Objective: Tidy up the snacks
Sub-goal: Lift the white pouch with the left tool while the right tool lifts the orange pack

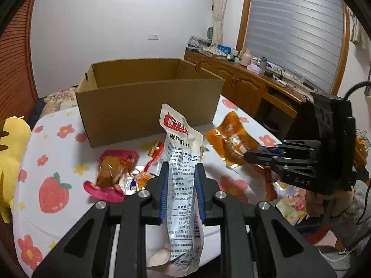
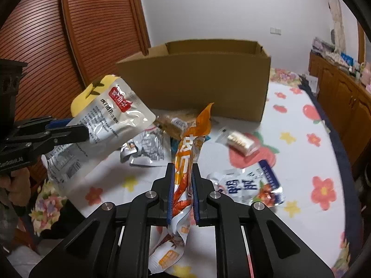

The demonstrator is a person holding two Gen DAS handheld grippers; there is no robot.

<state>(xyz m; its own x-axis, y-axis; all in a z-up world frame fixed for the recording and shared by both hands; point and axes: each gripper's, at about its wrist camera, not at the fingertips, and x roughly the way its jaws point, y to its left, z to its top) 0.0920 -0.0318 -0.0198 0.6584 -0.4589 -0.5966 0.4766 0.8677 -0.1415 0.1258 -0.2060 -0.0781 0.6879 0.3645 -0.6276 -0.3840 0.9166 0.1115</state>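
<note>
My left gripper (image 1: 180,170) is shut on a silver and white snack pouch (image 1: 179,157) with a red label, held upright above the table; the same left gripper (image 2: 80,129) and silver pouch (image 2: 111,113) show at the left of the right wrist view. My right gripper (image 2: 183,173) is shut on an orange snack pouch (image 2: 187,155), lifted off the cloth; this right gripper (image 1: 249,156) and orange pouch (image 1: 231,139) show at the right of the left wrist view. An open cardboard box (image 1: 148,97) stands behind both.
Loose snacks lie on the flowered tablecloth (image 1: 55,162): a pink packet (image 1: 113,173), a blue and white pouch (image 2: 250,185), a small wrapped cake (image 2: 241,142), a silver pouch (image 2: 148,148). A yellow plush toy (image 1: 11,157) sits at the table's left. Wooden cabinets (image 1: 243,81) line the far wall.
</note>
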